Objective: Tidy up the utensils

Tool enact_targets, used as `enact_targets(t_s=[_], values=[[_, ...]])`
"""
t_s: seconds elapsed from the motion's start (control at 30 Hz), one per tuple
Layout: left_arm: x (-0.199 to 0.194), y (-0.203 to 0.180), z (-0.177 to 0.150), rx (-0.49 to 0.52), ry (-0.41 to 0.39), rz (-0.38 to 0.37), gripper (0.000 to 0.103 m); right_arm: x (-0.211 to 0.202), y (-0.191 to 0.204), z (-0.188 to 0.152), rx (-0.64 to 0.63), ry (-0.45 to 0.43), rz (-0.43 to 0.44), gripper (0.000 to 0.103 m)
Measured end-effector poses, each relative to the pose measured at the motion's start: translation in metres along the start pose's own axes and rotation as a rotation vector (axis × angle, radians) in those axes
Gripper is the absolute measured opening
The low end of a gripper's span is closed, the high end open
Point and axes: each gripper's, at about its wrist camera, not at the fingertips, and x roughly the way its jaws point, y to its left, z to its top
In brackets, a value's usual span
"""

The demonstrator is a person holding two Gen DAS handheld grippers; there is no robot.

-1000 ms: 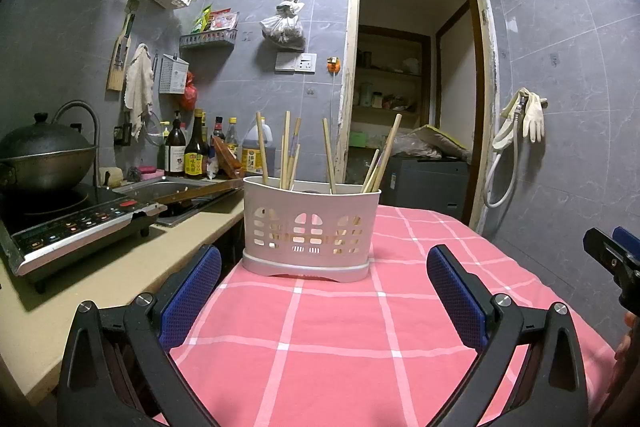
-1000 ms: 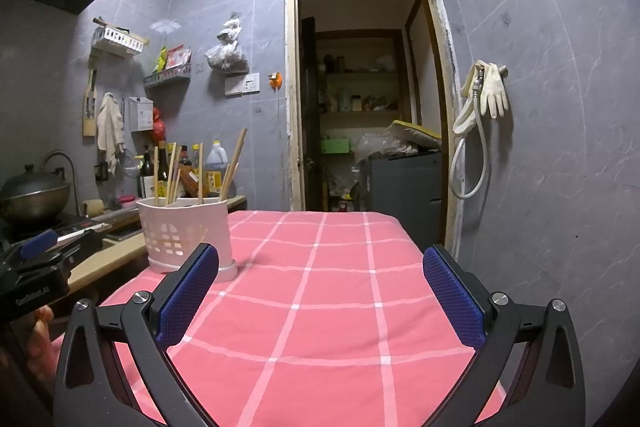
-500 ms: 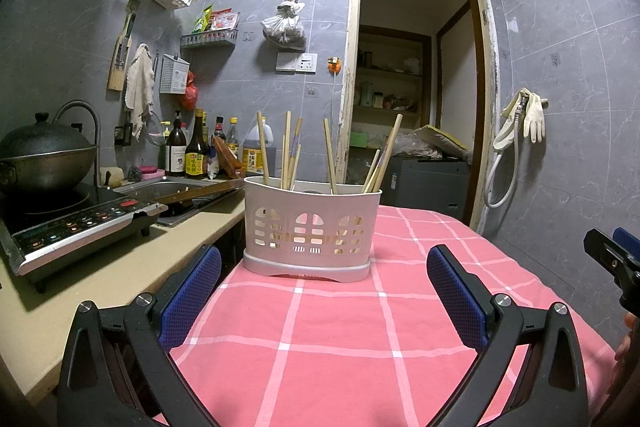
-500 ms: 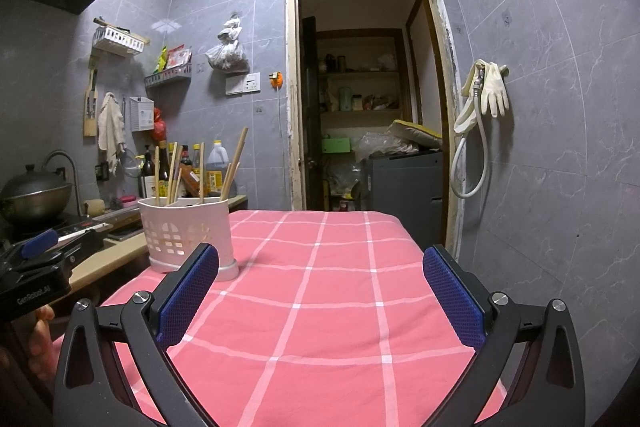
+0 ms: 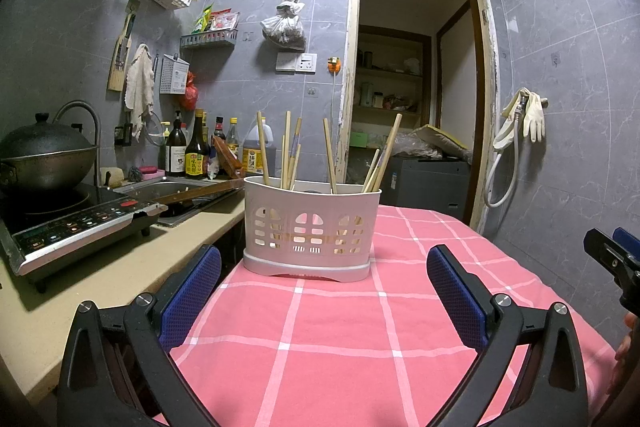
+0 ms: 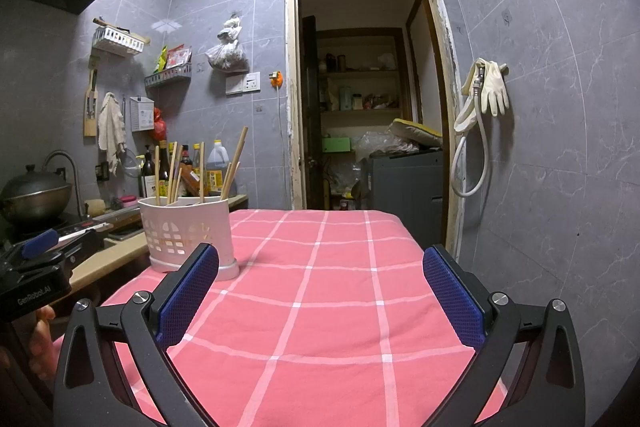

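1. Nothing has shifted since a second ago: my grippers hover where they were.
2. My left gripper (image 5: 324, 291) and right gripper (image 6: 320, 295) are both spread wide, empty.
3. The chopsticks (image 5: 288, 151) stand upright in the white caddy (image 5: 310, 227) on the pink checked tablecloth (image 5: 340, 327).
4. None lie loose, which fits sorting done, or regrouping between compartments ahead.
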Motion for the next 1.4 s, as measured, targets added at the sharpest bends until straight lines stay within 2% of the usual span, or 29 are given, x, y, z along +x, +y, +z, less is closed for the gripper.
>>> enact_targets(t_s=[1.4], values=[[0.0001,0.0003,-0.0028,0.012,-0.001,0.001,0.101,-0.0002,0.0007,0.0007,0.002,0.003,-0.001,0.103]])
